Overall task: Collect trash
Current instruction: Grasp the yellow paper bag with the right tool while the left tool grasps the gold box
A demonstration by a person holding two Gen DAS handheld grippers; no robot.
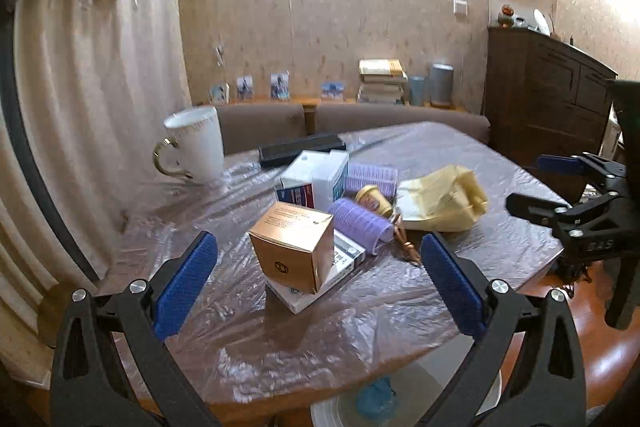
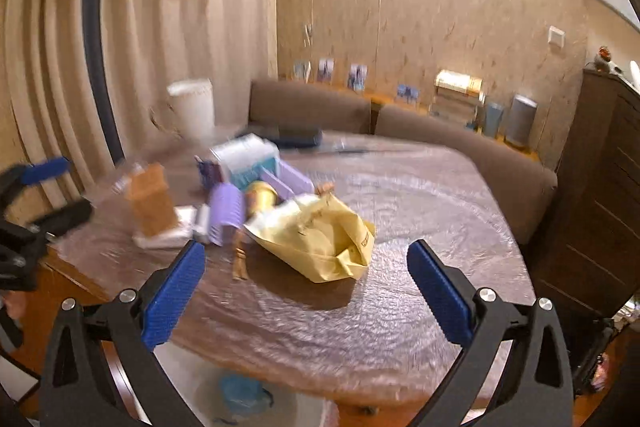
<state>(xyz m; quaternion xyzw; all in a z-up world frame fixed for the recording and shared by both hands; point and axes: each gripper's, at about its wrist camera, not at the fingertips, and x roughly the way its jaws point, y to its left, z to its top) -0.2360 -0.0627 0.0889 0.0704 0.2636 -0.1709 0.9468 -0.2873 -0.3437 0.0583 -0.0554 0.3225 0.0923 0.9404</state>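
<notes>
Fingers (image 2: pixel 176 291) spread wide; crumpled yellow bag (image 2: pixel 320 243) beyond, untouched.

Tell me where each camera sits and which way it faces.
Left wrist: rides the left gripper, open, facing the gold box on the table; the right gripper shows at the right edge.
Right wrist: rides the right gripper, open, facing the yellow paper bag; the left gripper shows at the left edge.
Shared: gold box, bag, white mug, purple rollers.
</notes>
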